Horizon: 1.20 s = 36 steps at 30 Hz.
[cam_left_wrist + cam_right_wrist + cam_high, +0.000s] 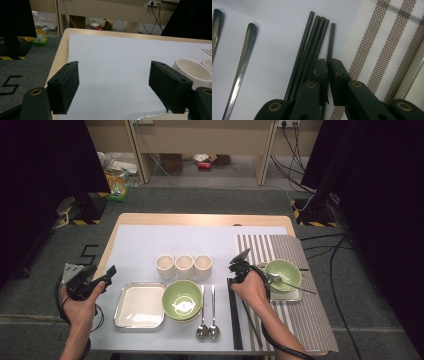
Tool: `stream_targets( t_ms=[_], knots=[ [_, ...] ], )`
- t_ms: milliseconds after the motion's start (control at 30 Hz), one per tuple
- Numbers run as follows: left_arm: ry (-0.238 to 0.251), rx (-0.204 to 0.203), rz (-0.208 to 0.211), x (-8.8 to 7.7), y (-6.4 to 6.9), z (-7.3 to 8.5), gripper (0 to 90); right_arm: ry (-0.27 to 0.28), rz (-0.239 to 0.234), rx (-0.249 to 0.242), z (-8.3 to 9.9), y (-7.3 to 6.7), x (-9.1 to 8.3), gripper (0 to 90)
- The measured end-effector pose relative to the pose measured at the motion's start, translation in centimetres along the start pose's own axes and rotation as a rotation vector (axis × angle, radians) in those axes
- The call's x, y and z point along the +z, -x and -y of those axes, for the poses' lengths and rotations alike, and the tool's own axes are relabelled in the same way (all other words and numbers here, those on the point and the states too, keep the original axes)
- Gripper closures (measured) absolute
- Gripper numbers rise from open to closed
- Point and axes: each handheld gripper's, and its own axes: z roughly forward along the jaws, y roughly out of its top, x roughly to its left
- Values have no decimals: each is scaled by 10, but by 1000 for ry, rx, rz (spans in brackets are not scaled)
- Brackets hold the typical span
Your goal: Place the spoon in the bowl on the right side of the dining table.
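Observation:
Several black chopsticks (234,320) lie side by side between the pale mat and the striped placemat (310,320). My right gripper (235,270) is at their far ends. In the right gripper view its jaws (328,62) are closed on one chopstick (331,40), which lies slightly apart from the bundle (312,45) to its left. My left gripper (107,275) hangs off the table's left edge, open and holding nothing. In the left gripper view its wide-apart jaws (115,72) frame bare mat.
Three cream cups (184,266) stand in a row mid-table, with a green bowl (182,300) and a white square plate (140,305) in front. Two spoons (207,315) lie left of the chopsticks. A second green bowl (283,274) holding a utensil sits on the placemat.

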Motion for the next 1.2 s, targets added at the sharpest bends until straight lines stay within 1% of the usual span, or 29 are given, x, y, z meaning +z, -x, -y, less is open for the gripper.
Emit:
stream_targets(
  t_ms=[67,100,267,333,533,600,633,667,733,767,867,967,1033,1100,1200],
  knots=[
    [-1,1,0,0,0,0,236,-4,2,1,0,2,1,860],
    [-2,2,0,0,0,0,237,-4,-3,15,0,2,0,861],
    [-3,4,1,1,0,0,237,3,8,43,0,6,1,863],
    [-3,4,-1,1,1,0,238,2,4,52,-2,8,1,864],
    [-4,2,1,1,0,1,238,23,17,56,-6,16,1,862],
    [-5,4,2,1,1,1,238,22,21,60,-7,18,2,861],
    [-6,4,3,1,1,1,238,32,19,48,-7,21,2,861],
    [-6,4,4,1,1,1,238,34,21,68,-8,21,2,862],
    [-5,4,3,1,1,1,238,35,18,77,-8,23,2,862],
    [-5,4,2,1,1,1,238,37,15,71,-9,25,3,862],
    [-6,5,2,2,1,1,238,37,13,99,-10,25,2,862],
    [-7,6,3,2,1,1,238,43,15,98,-12,27,3,862],
    [-7,6,3,2,1,1,238,42,15,112,-14,27,3,858],
    [-8,5,3,2,1,2,238,48,16,108,-15,28,4,852],
    [-7,5,3,2,1,1,238,39,10,109,-14,27,3,822]
  ],
)
